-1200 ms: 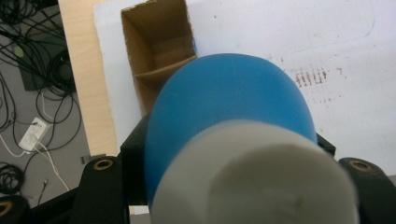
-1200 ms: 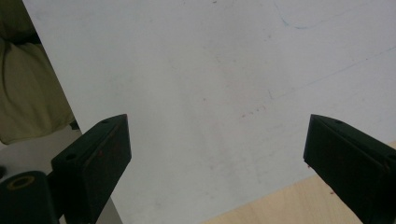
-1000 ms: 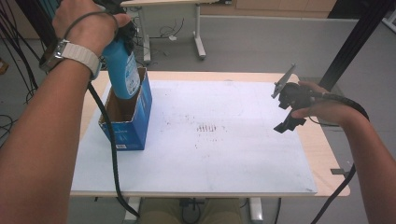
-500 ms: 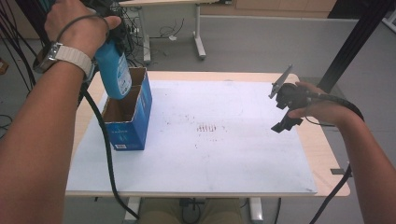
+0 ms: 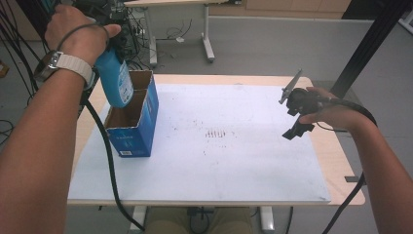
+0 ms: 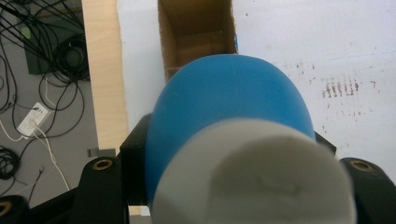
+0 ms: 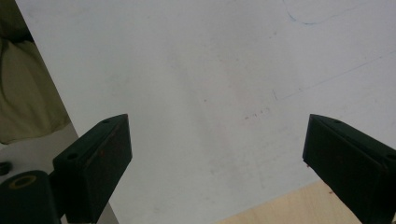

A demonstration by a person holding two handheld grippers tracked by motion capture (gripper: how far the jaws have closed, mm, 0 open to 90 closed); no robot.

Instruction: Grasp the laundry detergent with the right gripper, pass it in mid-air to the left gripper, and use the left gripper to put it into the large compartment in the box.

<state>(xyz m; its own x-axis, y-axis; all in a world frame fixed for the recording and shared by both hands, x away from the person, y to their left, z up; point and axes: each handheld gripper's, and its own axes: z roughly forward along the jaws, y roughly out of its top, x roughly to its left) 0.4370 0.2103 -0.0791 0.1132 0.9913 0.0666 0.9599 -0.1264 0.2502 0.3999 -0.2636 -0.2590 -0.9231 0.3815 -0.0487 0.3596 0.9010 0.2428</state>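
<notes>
A blue bottle (image 5: 115, 80) hangs upright at the upper left of the frame, clamped between the left gripper (image 6: 224, 163)'s jaws directly above the open cardboard box (image 5: 132, 122), long axis pointing down into it. At right, the right gripper (image 5: 295, 109) hovers with jaws apart, holding nothing.

Wooden table (image 5: 336, 151), white sheet (image 5: 234, 156), blue box (image 5: 130, 127)

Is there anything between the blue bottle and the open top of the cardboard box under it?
Nothing visible blocks it. The left gripper holds the blue bottle above the cardboard box, and in the left gripper view the open compartment beyond the bottle looks bare. The right gripper hovers far off, jaws apart.
</notes>
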